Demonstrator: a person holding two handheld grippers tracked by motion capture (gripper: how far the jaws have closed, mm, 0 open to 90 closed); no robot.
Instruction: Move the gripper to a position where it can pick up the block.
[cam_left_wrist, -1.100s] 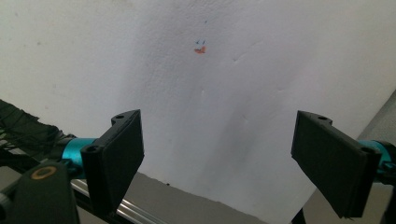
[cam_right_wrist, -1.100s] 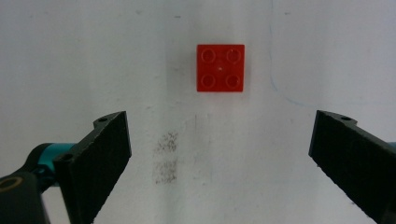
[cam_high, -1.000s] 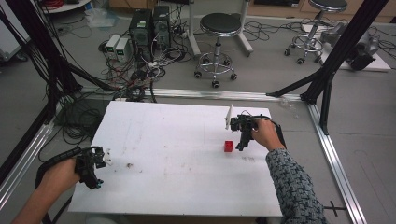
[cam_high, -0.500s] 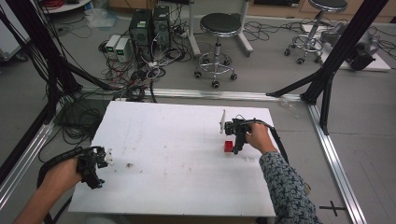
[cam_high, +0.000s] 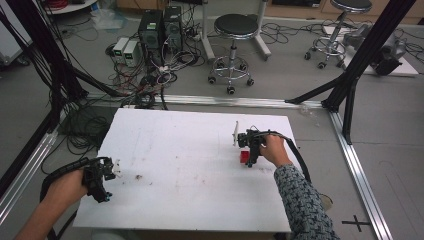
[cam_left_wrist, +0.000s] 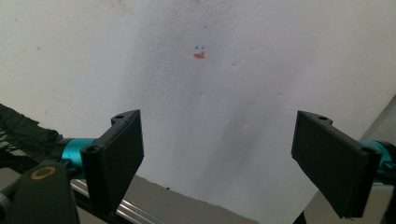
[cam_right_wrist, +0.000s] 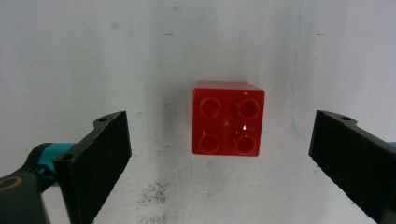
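Right gripper hangs over the right half of the white counter, held by the person's right hand, patterned sleeve coming in from the bottom edge. Jaws spread wide, nothing between them touching; in the right gripper view the gripper looks straight down on a red four-stud brick, which sits on the counter between the two jaws, well apart from both, a bit closer to the upper part of the frame than the jaw tips. In the high view the red brick lies just under the gripper, partly covered by it, right of counter centre. A small white upright piece stands just beside the gripper on its far-left side; can't tell what it is. Left gripper is at the near-left corner of the counter, held in the left hand, cable looping off to the left. Its jaws are also spread wide and hold nothing; the left gripper view shows bare counter between them with a small orange smudge and a few blue dots further out, plus the counter edge and an aluminium rail low in the frame. Dark scuff marks on the counter just right of the left gripper. Floor beyond has a black stool, computer boxes and cable clutter
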